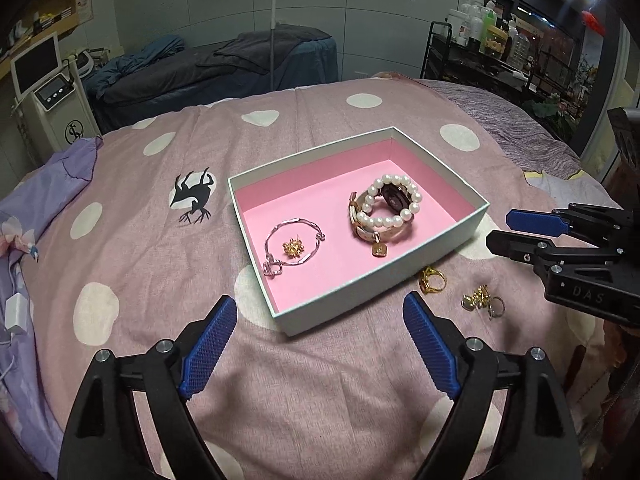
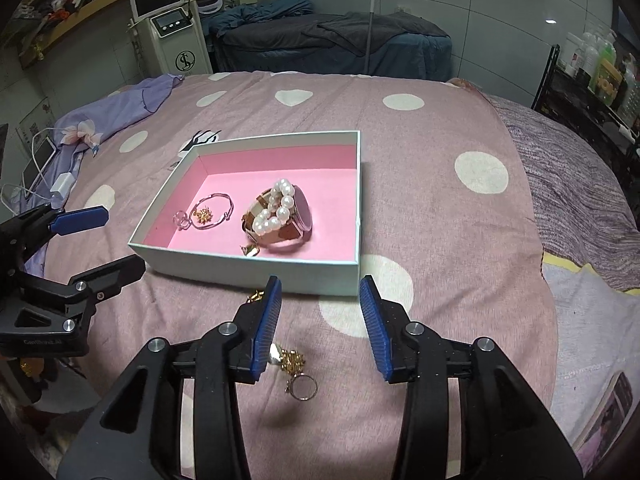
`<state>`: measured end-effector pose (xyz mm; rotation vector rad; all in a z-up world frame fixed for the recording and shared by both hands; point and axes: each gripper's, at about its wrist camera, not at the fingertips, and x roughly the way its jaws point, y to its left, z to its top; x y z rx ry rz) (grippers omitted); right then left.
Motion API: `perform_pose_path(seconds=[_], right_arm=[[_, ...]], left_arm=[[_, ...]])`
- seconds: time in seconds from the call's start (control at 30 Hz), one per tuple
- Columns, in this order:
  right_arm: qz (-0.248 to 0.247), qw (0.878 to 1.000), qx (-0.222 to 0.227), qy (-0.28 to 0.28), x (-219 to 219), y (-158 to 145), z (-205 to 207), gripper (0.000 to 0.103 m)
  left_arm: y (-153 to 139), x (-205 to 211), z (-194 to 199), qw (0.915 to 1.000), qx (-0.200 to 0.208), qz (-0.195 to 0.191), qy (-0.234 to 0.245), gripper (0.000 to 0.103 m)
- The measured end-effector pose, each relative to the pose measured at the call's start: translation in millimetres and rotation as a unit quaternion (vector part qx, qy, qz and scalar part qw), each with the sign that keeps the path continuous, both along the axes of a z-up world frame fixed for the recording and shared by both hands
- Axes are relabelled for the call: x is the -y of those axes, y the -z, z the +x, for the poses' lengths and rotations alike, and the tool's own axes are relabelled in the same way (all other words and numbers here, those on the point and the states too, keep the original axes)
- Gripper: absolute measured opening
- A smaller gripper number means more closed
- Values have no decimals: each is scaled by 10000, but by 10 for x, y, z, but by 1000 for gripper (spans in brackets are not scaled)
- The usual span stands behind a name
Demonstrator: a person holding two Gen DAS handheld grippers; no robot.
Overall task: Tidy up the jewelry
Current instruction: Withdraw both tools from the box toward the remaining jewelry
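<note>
A shallow box (image 1: 360, 304) with a pink inside lies on the dotted pink bedspread. It holds a silver bracelet (image 1: 316, 246), a gold flower piece (image 1: 293, 249) and a pearl bracelet wound with a watch (image 1: 384, 222). My left gripper (image 1: 320, 302) stands wide open just before the box's near corner, holding nothing. My right gripper (image 2: 320, 280) is open at the box's front wall (image 2: 248, 268). Below its fingers lie a gold cluster (image 2: 292, 360) and a silver ring (image 2: 304, 388). A gold ring (image 2: 254, 296) peeks from behind its left finger.
A lilac floral cloth (image 2: 120, 112) with a white charger and cables (image 2: 60, 184) lies on the bed's left side. A grey-purple knit blanket (image 2: 568, 184) covers the right. Behind are a treatment bed (image 2: 328, 44), a screen machine (image 2: 168, 20) and a bottle rack (image 1: 480, 40).
</note>
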<state>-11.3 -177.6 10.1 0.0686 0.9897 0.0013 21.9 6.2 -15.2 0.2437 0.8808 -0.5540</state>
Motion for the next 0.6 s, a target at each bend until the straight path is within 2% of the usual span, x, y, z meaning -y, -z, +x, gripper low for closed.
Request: perform_pose_path(seconds=[0.27, 0.5, 0.57, 0.6], right_arm=[[-14, 9993, -270, -252, -46, 224, -401, 41], [-114, 9982, -337, -493, -158, 358, -465, 41], [-209, 9980, -311, -518, -181, 375, -440, 38], [-295, 9977, -292, -544, -200, 382, -423, 33]], left_arm=[[269, 112, -312, 9992, -328, 63, 240, 83], [363, 246, -399, 9982, -426, 170, 390, 80], [369, 255, -402, 9981, -435, 182, 384, 79], [372, 256, -405, 9982, -431, 194, 373, 79]])
